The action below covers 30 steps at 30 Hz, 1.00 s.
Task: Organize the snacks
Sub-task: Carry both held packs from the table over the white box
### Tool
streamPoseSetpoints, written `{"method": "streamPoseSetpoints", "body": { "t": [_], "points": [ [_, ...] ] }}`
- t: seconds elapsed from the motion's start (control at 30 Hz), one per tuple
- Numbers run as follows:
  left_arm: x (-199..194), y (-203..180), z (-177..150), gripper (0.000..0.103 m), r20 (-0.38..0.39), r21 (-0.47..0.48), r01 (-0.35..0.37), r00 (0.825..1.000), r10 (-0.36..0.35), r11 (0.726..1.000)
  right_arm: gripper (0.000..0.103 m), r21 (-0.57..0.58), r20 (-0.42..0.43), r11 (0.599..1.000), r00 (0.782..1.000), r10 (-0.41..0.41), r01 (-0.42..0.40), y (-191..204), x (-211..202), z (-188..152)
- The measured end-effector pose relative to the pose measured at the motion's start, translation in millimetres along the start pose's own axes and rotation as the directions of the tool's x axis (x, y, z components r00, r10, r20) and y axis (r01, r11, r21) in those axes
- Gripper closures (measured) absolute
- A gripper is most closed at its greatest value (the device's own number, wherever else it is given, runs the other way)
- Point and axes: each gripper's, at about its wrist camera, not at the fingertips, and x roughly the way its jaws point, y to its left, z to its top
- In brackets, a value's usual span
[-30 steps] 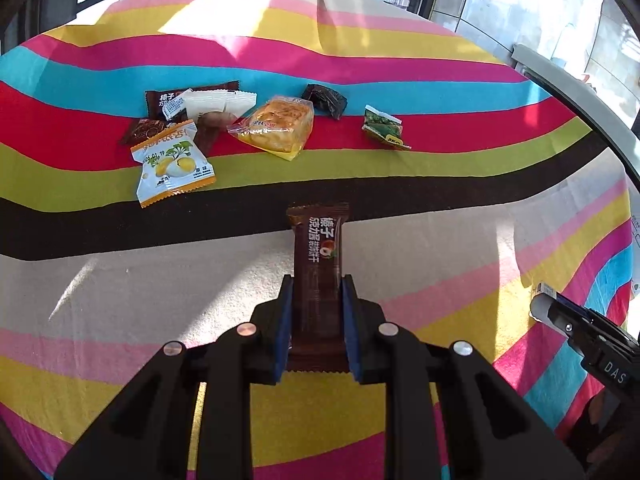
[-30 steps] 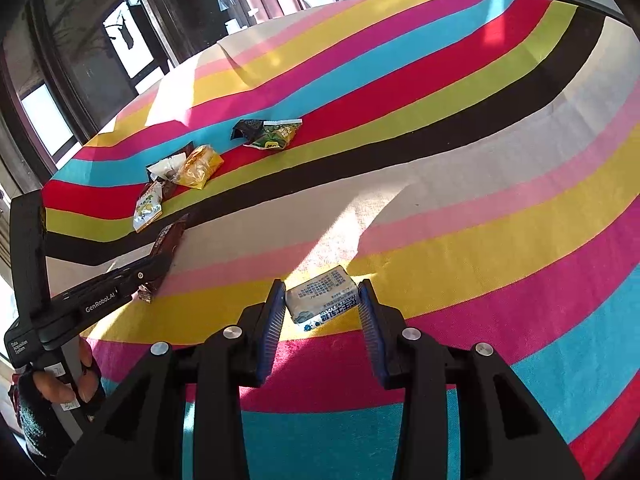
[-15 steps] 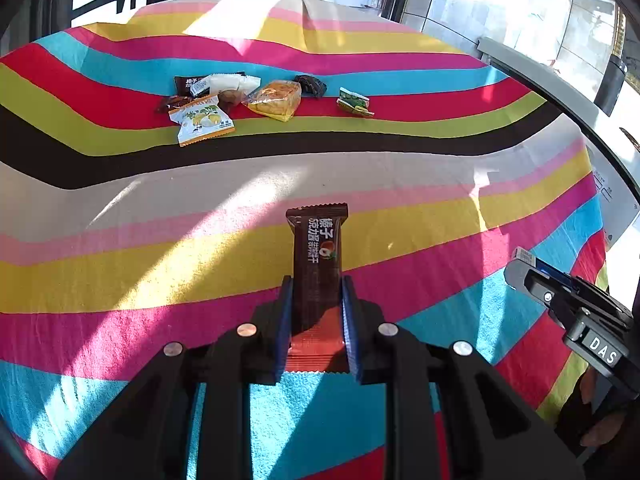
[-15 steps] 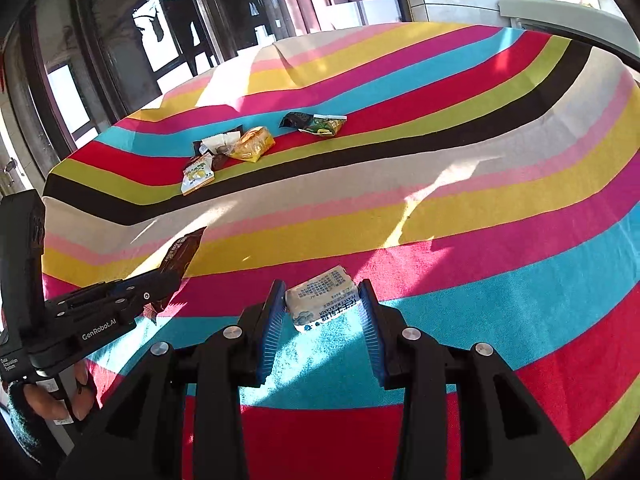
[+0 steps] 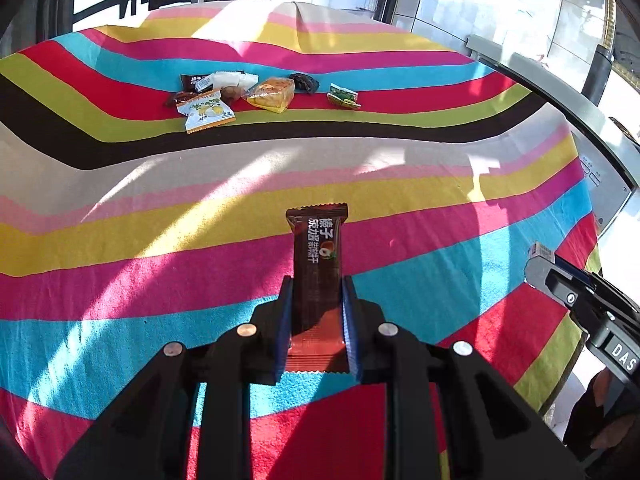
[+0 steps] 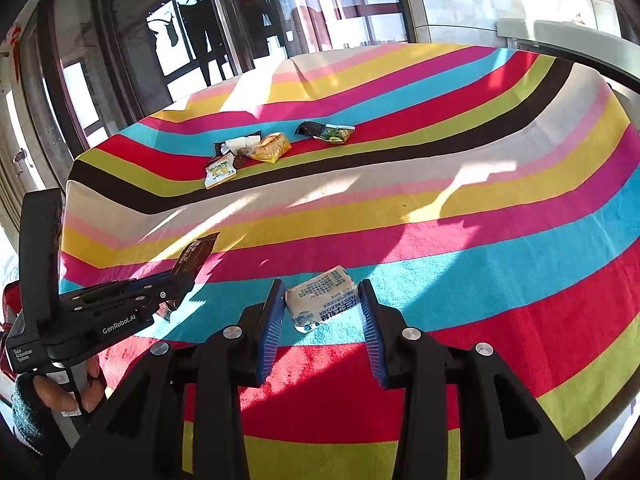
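Nearest the lens, the left tool (image 5: pixel 316 300) is pinching a brown snack bar (image 5: pixel 318 248) between its blue pads, the bar sticking straight out ahead with its far end in the air above the pink stripe of the striped cloth (image 5: pixel 120 288) on the worktop; at the right edge of the left wrist view the other tool shows side-on. Over on the right wrist view, the right tool (image 6: pixel 322 304) has a small white packet (image 6: pixel 322 298) clamped crosswise between its pads, blue print facing up, held over the blue and red bands; down at lower left a gloved hand (image 6: pixel 48 396) grips the left tool's black handle, and the brown bar juts from its tip. Further out, across the black stripe, lies the pile; a white and orange packet with yellow fruit (image 5: pixel 206 112) sits nearest, touching a dark brown wrapper (image 5: pixel 180 98) and white wrappers (image 5: pixel 228 79) behind it; just right of them a clear pack with golden pastry (image 5: pixel 272 94); then a dark crumpled wrapper (image 5: pixel 305 82); then a green packet (image 5: pixel 343 96), a little apart. Beyond the worktop's far edge, sunlit windows (image 6: pixel 352 0).
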Motion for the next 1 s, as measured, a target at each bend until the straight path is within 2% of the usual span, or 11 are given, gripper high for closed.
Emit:
{"method": "streamPoseSetpoints", "body": {
  "t": [0.3, 0.6, 0.83, 1.0],
  "points": [
    [-10.1, -35.9, -14.9, 0.080, -0.003, 0.064, 0.013, 1.000, -0.013, 0.998, 0.066, -0.023, 0.035, 0.999, 0.999, -0.023, 0.024, -15.8, -37.3, -18.5],
    [-22.3, -90.8, -28.5, 0.080, 0.000, 0.179, 0.059, 0.998, -0.060, 0.982, 0.066, 0.020, 0.068, 0.995, 0.993, -0.096, 0.095, -57.3, -82.7, -47.2],
    [-30.7, -135.5, -35.0, 0.080, -0.024, 0.261, 0.129, 0.992, -0.127, 0.957, 0.066, 0.099, 0.079, 0.982, 0.982, -0.172, 0.164, -94.4, -116.8, -76.3],
    [-40.3, -178.7, -40.9, 0.080, -0.042, 0.346, 0.196, 0.980, -0.194, 0.917, 0.066, 0.165, 0.079, 0.962, 0.970, -0.231, 0.216, -123.0, -138.7, -95.7]
  ]
}}
